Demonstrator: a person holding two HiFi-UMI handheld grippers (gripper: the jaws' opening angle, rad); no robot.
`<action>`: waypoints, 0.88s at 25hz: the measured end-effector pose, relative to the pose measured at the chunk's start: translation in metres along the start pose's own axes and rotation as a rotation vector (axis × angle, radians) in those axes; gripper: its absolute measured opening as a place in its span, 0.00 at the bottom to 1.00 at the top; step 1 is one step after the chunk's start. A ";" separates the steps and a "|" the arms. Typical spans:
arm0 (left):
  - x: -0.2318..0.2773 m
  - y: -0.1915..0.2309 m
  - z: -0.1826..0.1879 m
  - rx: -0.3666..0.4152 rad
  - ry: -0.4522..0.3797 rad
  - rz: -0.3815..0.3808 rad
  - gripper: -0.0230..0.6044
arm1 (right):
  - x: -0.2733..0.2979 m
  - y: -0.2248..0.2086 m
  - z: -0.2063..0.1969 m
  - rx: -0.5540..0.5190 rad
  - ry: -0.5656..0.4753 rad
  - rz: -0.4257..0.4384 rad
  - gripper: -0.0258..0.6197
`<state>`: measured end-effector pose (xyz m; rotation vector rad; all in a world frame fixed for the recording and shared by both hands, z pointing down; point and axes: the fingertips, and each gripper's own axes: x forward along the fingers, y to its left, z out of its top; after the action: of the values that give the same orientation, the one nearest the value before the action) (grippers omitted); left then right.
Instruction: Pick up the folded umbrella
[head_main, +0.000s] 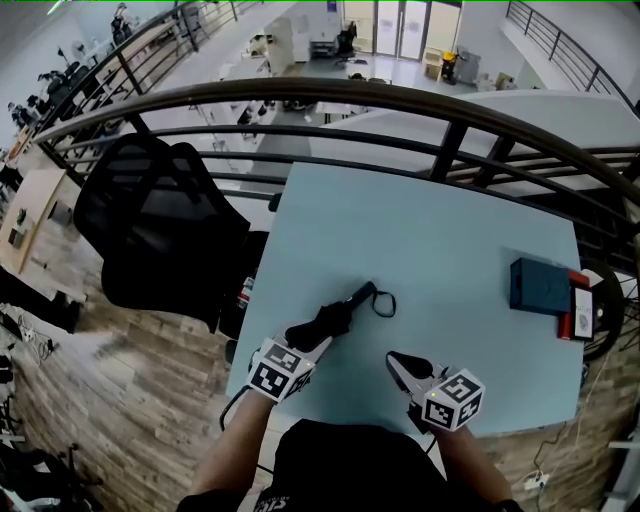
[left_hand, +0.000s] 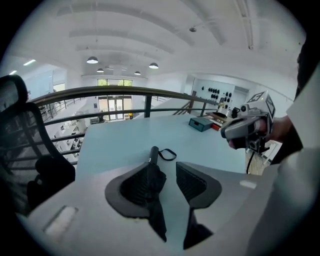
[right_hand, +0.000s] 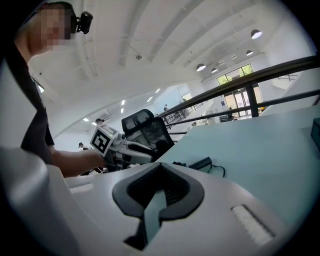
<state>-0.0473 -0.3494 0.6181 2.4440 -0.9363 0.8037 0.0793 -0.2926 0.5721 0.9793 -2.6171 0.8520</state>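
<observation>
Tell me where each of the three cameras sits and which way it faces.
Head view: on the person's head, facing steeply down at the table; both forearms, the left gripper and the right gripper show.
Left gripper view: on the left gripper, looking along its parted jaws across the table to the railing; the right hand shows.
Right gripper view: on the right gripper, over its closed jaws towards the left forearm and torso.
Shared: all three show the folded umbrella.

Smooth, matt table (head_main: 430, 250) top bearing a black umbrella (head_main: 322, 323) of matt cloth. Chair (head_main: 150, 220) back of black mesh; railing (head_main: 400, 98) of dark, faintly glossy metal.
</observation>
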 end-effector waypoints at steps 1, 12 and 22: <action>0.004 0.001 -0.004 0.011 0.010 0.005 0.32 | -0.001 -0.001 0.000 0.000 0.002 -0.003 0.04; 0.048 0.018 -0.059 0.095 0.219 0.024 0.45 | -0.002 -0.013 0.006 0.009 0.001 -0.031 0.04; 0.086 0.038 -0.092 0.117 0.356 0.011 0.52 | 0.002 -0.028 0.015 0.022 0.004 -0.057 0.04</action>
<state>-0.0551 -0.3664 0.7481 2.2822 -0.7858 1.2780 0.0959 -0.3195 0.5732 1.0517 -2.5688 0.8704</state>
